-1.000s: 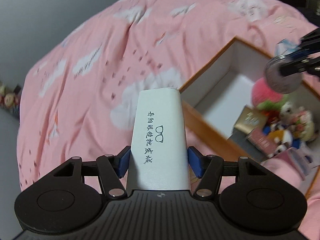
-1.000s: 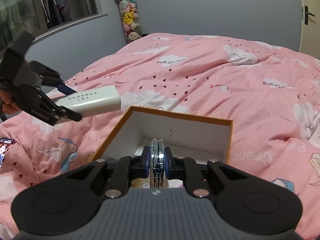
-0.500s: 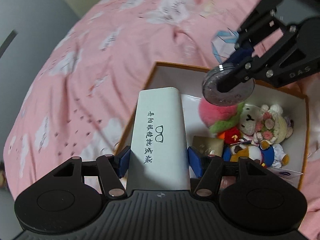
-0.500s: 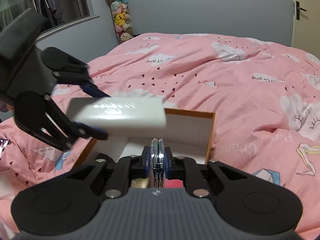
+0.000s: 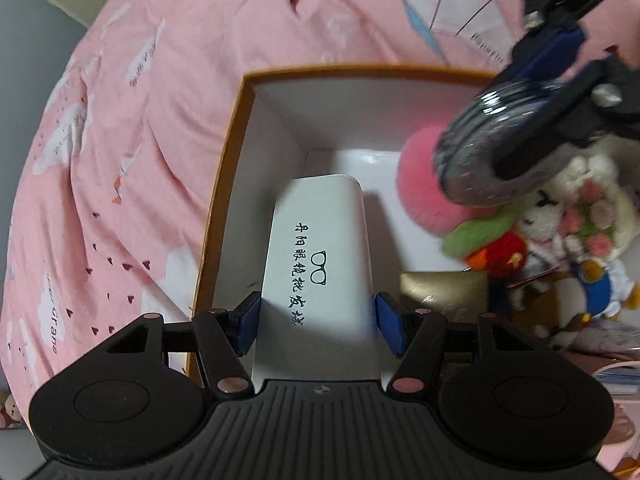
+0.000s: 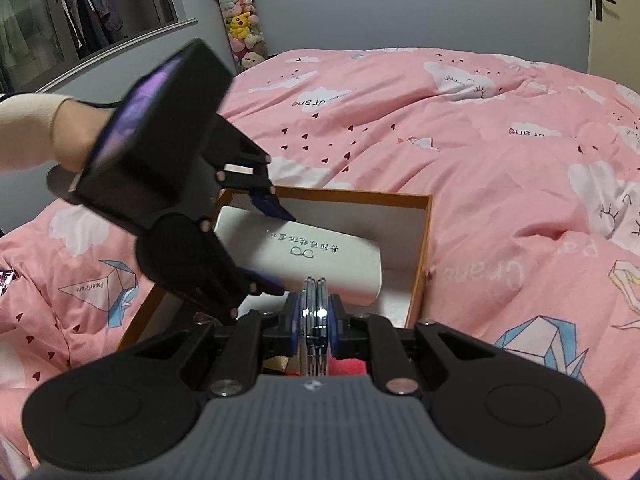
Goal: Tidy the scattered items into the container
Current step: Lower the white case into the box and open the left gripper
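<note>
My left gripper (image 5: 319, 322) is shut on a white glasses case (image 5: 320, 248) with black lettering. The case points down into the left half of the orange-rimmed box (image 5: 360, 72), its far end near the white floor. In the right wrist view the same case (image 6: 320, 256) slants across the box (image 6: 424, 248) with the left gripper (image 6: 276, 250) around it. My right gripper (image 6: 316, 316) is shut on a round dark glittery disc (image 6: 316, 308), held edge-on. That disc (image 5: 480, 152) hangs over the box's right half, above the toys.
Inside the box lie a pink plush ball (image 5: 420, 196), crocheted dolls (image 5: 580, 220) and a gold packet (image 5: 440, 288). A pink cloud-print duvet (image 6: 500, 140) surrounds it. A hand in a cream sleeve (image 6: 68, 136) holds the left gripper. Plush toys (image 6: 240, 28) hang by the far wall.
The left gripper has swung over the box with the glasses case, rolled and sunk inside it. The right gripper with the disc has stayed almost still.
</note>
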`<state>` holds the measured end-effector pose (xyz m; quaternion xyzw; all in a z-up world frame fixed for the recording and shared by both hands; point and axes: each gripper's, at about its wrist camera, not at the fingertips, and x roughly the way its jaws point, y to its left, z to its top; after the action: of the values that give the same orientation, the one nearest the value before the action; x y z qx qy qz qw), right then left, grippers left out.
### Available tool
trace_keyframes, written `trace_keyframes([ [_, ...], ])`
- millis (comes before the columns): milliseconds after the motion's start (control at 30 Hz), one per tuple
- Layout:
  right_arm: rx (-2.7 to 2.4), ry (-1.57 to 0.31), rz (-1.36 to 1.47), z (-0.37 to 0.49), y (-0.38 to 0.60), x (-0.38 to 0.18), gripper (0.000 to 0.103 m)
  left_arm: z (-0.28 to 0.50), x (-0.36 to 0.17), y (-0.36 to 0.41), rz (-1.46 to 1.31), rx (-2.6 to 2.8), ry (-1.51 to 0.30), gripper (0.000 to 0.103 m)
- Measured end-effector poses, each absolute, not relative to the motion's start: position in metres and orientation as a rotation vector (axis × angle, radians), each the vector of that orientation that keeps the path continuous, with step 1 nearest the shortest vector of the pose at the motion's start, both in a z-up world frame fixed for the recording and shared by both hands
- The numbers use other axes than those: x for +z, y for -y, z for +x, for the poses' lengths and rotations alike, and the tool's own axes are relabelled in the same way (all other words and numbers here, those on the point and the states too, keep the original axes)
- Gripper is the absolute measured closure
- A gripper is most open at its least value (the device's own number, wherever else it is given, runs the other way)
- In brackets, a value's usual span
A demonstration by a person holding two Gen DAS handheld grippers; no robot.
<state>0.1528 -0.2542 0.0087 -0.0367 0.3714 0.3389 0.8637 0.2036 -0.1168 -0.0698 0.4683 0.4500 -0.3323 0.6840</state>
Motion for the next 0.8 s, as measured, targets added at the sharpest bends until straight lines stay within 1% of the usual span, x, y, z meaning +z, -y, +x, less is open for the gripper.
trace_keyframes([
  [433, 0.716, -0.799, -0.072, 0.156, 0.250, 0.004, 0.088, 0.219, -0.098, 0.107, 1.088, -0.718, -1.090, 0.032],
  [800, 0.694, -0.814, -0.086, 0.160, 0.251, -0.002, 0.088, 0.213, -0.096, 0.110, 1.121, -0.710, -1.056, 0.029],
])
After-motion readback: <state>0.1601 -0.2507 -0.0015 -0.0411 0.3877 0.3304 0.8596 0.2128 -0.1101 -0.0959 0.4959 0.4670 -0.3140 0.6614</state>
